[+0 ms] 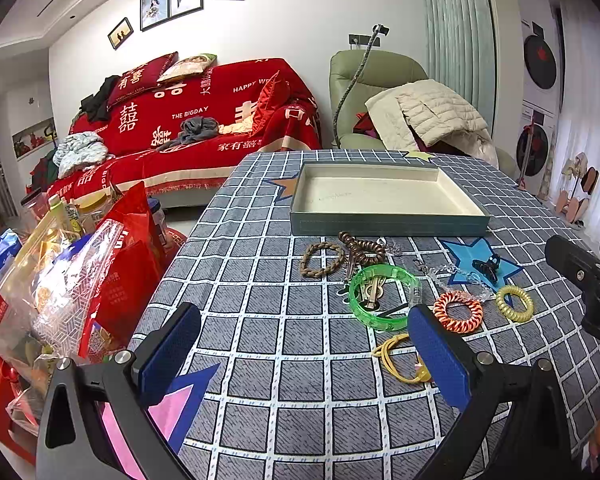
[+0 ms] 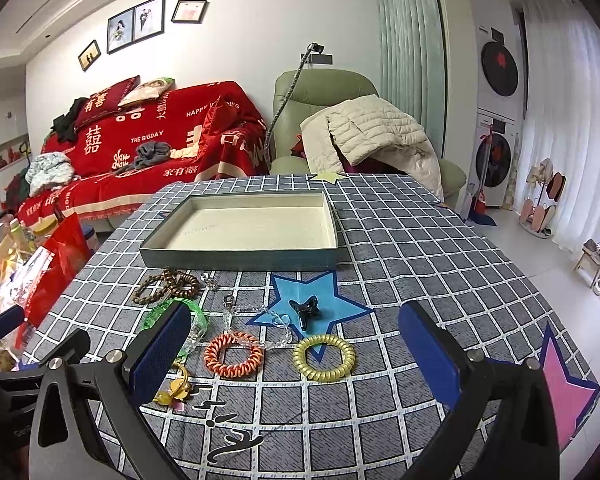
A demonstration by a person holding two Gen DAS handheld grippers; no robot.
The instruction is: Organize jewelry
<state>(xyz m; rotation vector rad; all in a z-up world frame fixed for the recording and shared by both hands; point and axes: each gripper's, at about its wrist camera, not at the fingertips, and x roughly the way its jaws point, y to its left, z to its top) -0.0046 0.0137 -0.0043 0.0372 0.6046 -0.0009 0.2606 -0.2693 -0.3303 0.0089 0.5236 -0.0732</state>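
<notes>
While both stand wide apart and empty: right hand-held gripper [image 2: 296, 350] should close across yellow coil tie [image 2: 324, 357] just ahead, then lift into tray [image 2: 236, 258] beyond; left hand-held gripper [image 1: 304, 344] idle over counter [image 1: 260, 320]

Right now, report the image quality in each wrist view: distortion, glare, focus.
Left wrist view: strong fisheye bending, dark corners; tray and green bangle sharp, no glare. Right wrist view: same bending; bright window washes out the right edge; yellow coil tie crisp.
</notes>
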